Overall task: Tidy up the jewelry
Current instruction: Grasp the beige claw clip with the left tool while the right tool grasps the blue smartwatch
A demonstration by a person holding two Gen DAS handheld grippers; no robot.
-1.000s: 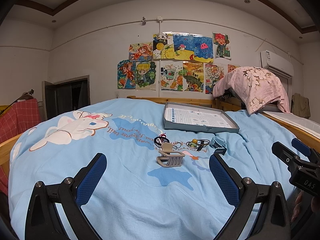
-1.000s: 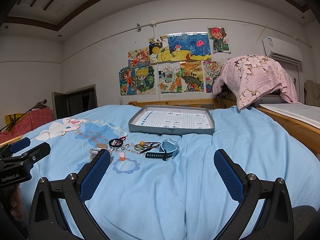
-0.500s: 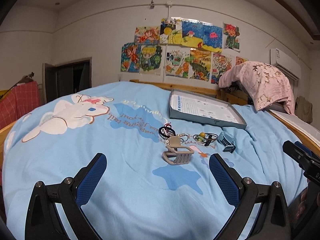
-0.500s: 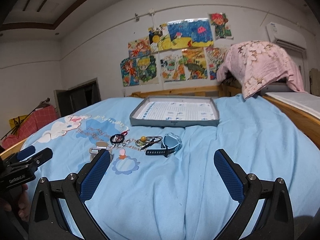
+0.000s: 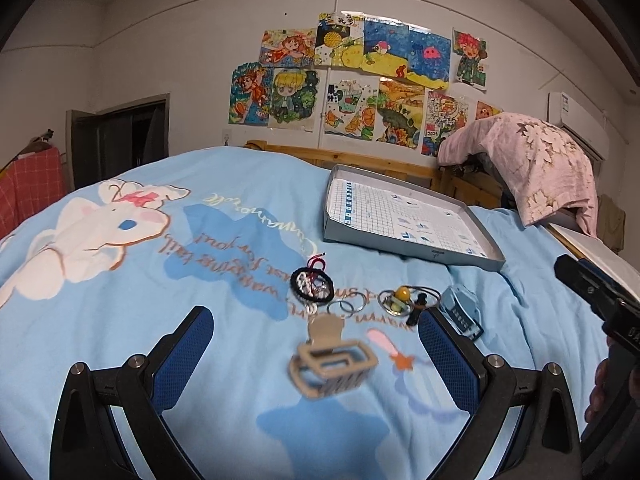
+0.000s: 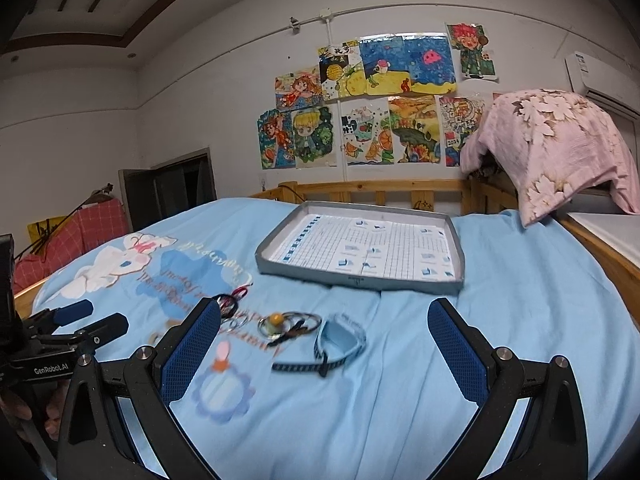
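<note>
Left wrist view: the left gripper (image 5: 316, 344) hovers low over a bed (image 5: 120, 320) covered in a light blue cartoon-print sheet. Its two blue-padded fingers (image 5: 182, 354) are spread wide and hold nothing. Between them, slightly blurred, lies a beige hair claw clip (image 5: 332, 362). Just beyond it a row of small pieces rests on the sheet: a black beaded bracelet (image 5: 312, 284), two thin metal rings (image 5: 347, 304), a wire loop with a yellow bead (image 5: 400, 298), and a pale blue watch (image 5: 460, 312) partly hidden behind the right-hand finger. Farther back sits a shallow grey tray (image 5: 404, 246) lined with gridded paper, with nothing in it. The right gripper (image 5: 592, 292) shows at the right edge, well clear of everything. The sorting appears not yet begun; the approach to a first pick looks to be the step in hand, with the claw clip the likeliest target. The next move would call for lowering the fingers on either side of the clip and squeezing gently, since the soft bedding may give under it.

Right wrist view: the right gripper (image 6: 324, 352) also has its blue fingers (image 6: 460, 354) spread wide, touching nothing. The watch (image 6: 340, 340) lies between them with its dark strap trailing forward, the bead loop (image 6: 280, 322) just beside it. The tray (image 6: 352, 280) lies ahead, apart from the pieces. The left gripper (image 6: 86, 318) appears at the left edge, fingers parted, over the sheet.
</note>
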